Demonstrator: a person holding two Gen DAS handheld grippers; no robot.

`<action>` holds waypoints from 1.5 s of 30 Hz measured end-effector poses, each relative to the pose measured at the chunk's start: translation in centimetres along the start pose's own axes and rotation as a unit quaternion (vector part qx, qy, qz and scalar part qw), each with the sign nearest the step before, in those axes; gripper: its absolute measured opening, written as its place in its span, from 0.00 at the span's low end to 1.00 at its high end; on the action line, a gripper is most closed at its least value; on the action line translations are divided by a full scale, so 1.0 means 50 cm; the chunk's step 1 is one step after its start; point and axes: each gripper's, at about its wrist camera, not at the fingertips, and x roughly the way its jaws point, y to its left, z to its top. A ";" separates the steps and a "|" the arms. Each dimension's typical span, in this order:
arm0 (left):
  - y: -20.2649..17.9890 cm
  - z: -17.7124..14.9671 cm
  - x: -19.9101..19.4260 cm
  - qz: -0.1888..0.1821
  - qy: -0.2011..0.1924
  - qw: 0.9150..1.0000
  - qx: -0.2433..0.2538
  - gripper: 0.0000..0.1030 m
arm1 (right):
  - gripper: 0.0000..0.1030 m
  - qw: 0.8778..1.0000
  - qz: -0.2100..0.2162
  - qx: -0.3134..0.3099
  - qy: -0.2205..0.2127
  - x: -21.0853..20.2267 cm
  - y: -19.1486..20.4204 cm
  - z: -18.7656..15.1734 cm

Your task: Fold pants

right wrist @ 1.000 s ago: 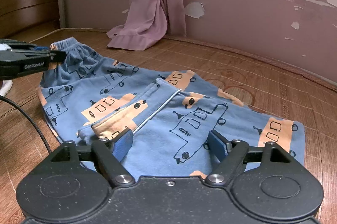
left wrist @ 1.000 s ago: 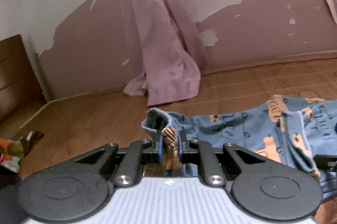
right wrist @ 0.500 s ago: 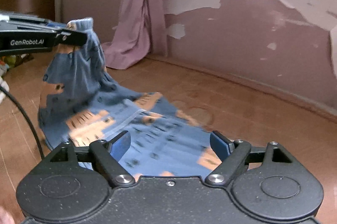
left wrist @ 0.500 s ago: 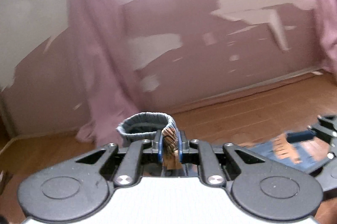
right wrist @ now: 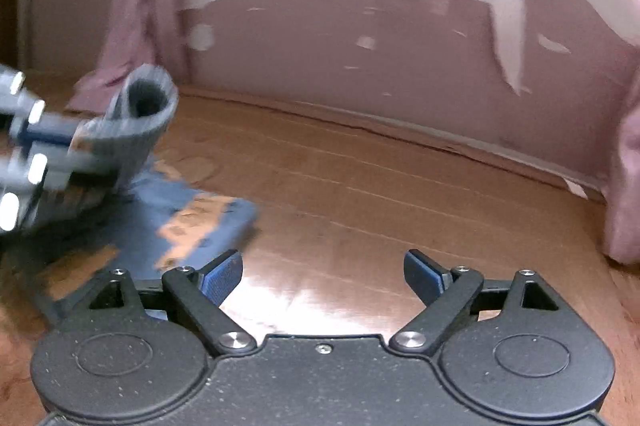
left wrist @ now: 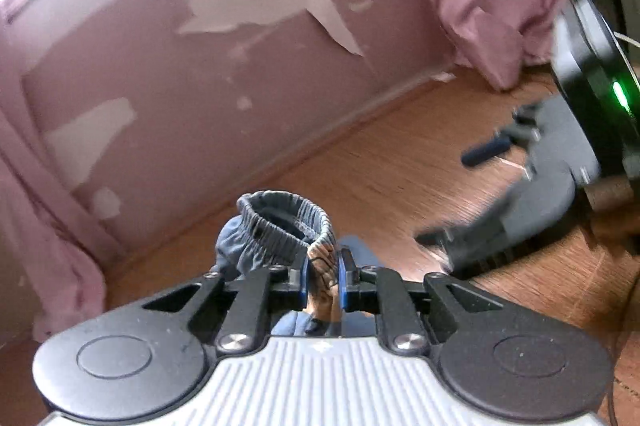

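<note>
Because the pants (left wrist: 280, 230) are soft, light knit cloth that sags, the elastic waistband is the sound place to take hold, and the left gripper (left wrist: 323, 276) has its fingers clenched on it there. In the right wrist view, cloth trails at 9 o'clock on the glossy wooden floor (right wrist: 380, 194). The right gripper (right wrist: 323, 278) gapes, released. A peeling pink wall (right wrist: 320, 38) stands at 12 o'clock.

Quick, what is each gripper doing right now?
Left gripper: shut on the elastic waistband of the blue patterned pants.
Right gripper: open, holding nothing.
</note>
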 end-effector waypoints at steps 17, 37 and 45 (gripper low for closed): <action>-0.087 -0.026 0.021 -0.105 0.041 0.992 0.049 0.56 | 0.88 1.000 -0.009 0.028 0.005 0.009 -0.053 -0.018; 0.334 -0.244 -0.001 -0.051 0.144 0.891 -0.427 0.67 | 0.25 0.974 0.166 0.134 0.077 -0.004 0.061 -0.007; 0.319 -0.252 0.008 -0.044 0.173 0.911 -0.372 0.70 | 0.21 0.976 0.127 0.140 0.105 -0.064 0.065 -0.015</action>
